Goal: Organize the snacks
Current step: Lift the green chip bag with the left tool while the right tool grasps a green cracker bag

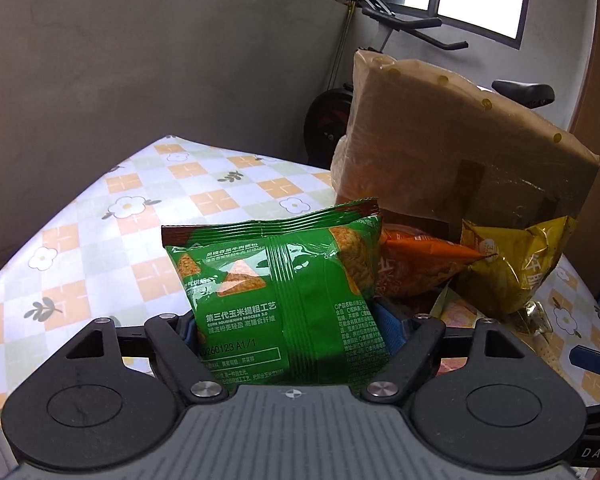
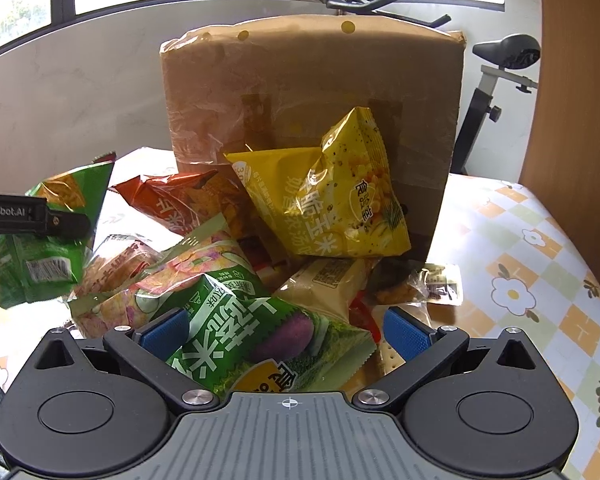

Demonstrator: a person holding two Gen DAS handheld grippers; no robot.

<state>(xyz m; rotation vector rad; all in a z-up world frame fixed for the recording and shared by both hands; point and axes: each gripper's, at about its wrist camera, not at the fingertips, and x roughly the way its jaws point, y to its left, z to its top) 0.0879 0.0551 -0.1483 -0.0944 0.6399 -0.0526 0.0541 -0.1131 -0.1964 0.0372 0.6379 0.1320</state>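
Nearest to us, our left hand-held gripper [image 1: 288, 332] is clenched on a green snack bag [image 1: 284, 292], its blue pads pressed against both sides of the packet, which stands upright between them, lifted above the checked tablecloth [image 1: 100, 248] on the table. Our right hand-held gripper [image 2: 286, 334] is spread wide, its blue pads [image 2: 406, 334] apart on either side of a green and white rice snack packet [image 2: 260, 340] that lies on top of the heap without being squeezed. Just beyond that packet we see a pink and cream packet [image 2: 140, 292], a beige packet [image 2: 324, 284] and a small clear-wrapped snack [image 2: 420, 286] lying close together on the table. Further back, an orange-red bag [image 2: 180, 204] and a yellow bag [image 2: 332, 196] lean against a tall brown paper bag [image 2: 312, 92], which stands upright behind the pile. Behind the table we see an exercise bike [image 2: 496, 80], a grey wall and windows.
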